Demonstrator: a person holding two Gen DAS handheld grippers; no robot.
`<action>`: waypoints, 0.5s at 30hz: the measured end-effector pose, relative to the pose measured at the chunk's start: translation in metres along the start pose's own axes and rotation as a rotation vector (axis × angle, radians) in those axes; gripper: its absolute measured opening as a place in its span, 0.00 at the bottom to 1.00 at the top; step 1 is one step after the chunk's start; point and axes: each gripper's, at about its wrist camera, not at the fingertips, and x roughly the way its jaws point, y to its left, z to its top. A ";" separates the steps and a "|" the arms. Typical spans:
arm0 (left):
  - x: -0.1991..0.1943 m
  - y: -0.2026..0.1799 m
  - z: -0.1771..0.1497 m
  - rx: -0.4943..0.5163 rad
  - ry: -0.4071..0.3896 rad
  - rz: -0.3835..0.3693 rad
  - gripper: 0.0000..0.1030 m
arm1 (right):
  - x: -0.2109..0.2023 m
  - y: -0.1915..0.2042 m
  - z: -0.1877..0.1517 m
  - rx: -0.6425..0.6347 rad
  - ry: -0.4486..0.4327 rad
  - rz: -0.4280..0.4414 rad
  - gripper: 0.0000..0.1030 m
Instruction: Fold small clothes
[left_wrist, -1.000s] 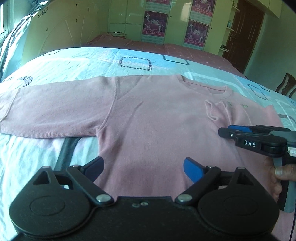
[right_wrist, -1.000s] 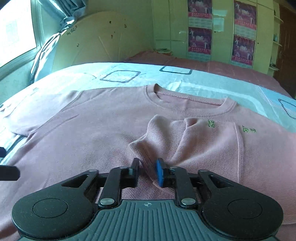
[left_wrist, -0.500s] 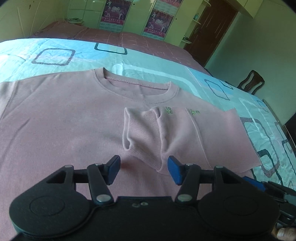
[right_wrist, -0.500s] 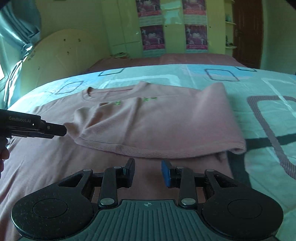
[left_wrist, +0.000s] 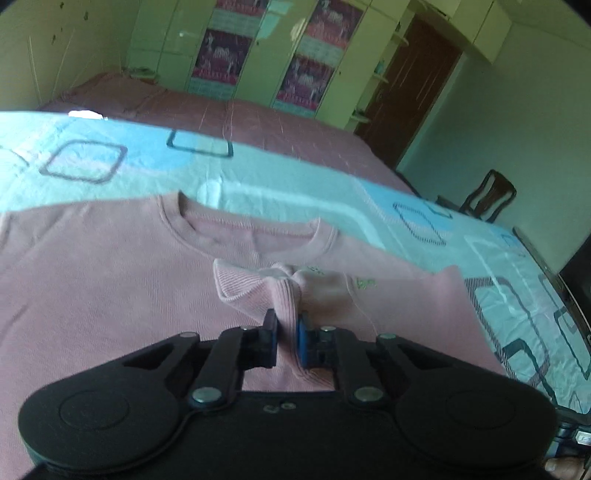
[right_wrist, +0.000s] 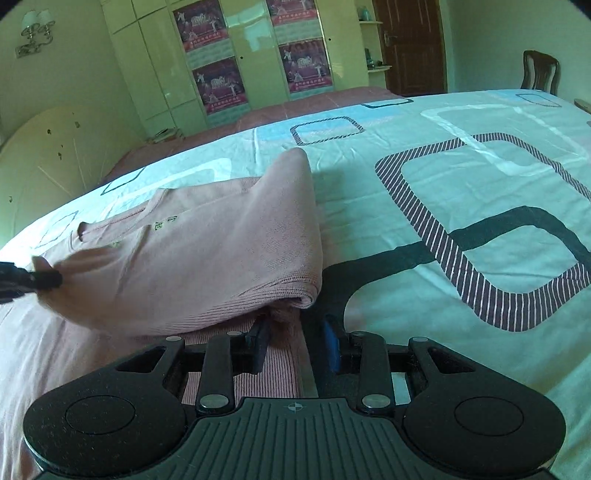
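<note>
A pink long-sleeved sweater (left_wrist: 110, 280) lies flat on the bed, its right sleeve folded across the chest. My left gripper (left_wrist: 286, 334) is shut on the ribbed cuff (left_wrist: 284, 295) of that folded sleeve, just below the neckline (left_wrist: 255, 232). In the right wrist view the sweater (right_wrist: 207, 258) shows its folded right edge, and my right gripper (right_wrist: 295, 343) is partly closed around the sweater's lower side edge (right_wrist: 284, 317); I cannot tell whether the pads press the fabric. The left gripper's tip (right_wrist: 37, 280) shows at the far left holding the cuff.
The bed has a light blue sheet (right_wrist: 461, 184) with dark square patterns and a pink cover (left_wrist: 221, 122) beyond. A wooden chair (left_wrist: 487, 199) stands past the bed's right side. Wardrobes with posters (left_wrist: 303, 62) and a door (left_wrist: 410, 92) line the far wall.
My left gripper moved in and shut on the folded sleeve's cuff. My right gripper moved right to the sweater's side edge, with fabric now between its fingers.
</note>
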 end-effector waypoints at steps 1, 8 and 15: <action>-0.008 0.005 0.001 0.014 -0.018 0.026 0.09 | 0.002 -0.001 0.000 -0.003 -0.002 -0.002 0.32; 0.000 0.053 -0.022 -0.064 0.071 0.106 0.09 | 0.006 -0.003 0.004 0.003 -0.004 -0.012 0.31; -0.001 0.055 -0.029 -0.056 0.063 0.100 0.13 | 0.003 -0.001 0.004 -0.038 0.019 -0.022 0.31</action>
